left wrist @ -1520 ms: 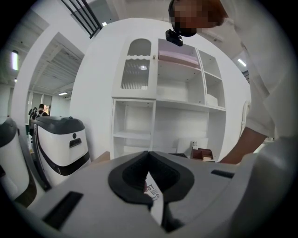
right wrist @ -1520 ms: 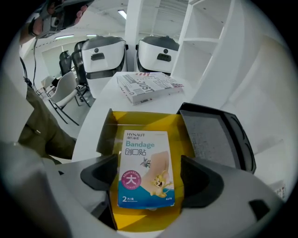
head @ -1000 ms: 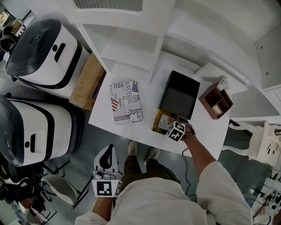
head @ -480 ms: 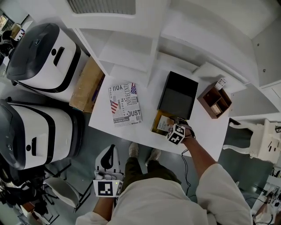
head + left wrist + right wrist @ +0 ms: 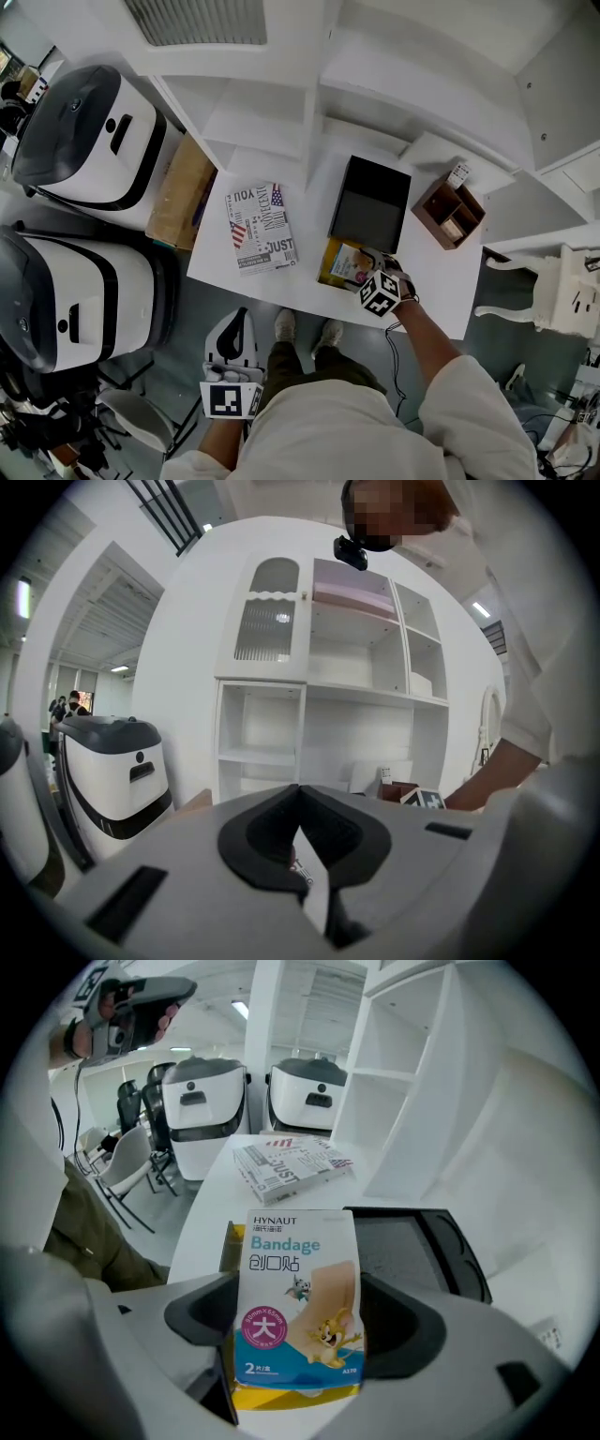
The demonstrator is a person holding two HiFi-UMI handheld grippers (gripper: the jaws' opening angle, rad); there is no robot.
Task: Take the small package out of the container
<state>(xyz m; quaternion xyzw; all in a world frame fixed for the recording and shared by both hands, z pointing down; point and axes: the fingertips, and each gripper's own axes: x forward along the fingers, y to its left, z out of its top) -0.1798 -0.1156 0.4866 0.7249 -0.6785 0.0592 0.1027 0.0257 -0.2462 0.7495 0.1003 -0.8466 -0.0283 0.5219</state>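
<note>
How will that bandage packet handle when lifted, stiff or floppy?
The bandage packet is probably light: it looks thin and flat. It is likely fairly stiff, since it stands upright unbent. Its smooth printed face might be slippery.

I had bare white table [image 5: 311, 230] open between the printed box [image 5: 262, 228] and the black tray [image 5: 369, 203], and more at the front right corner. The tray stood just behind the yellow container [image 5: 326, 272], the brown organiser [image 5: 453, 214] near its right, shelf uprights [image 5: 312, 131] walling the back.
</note>
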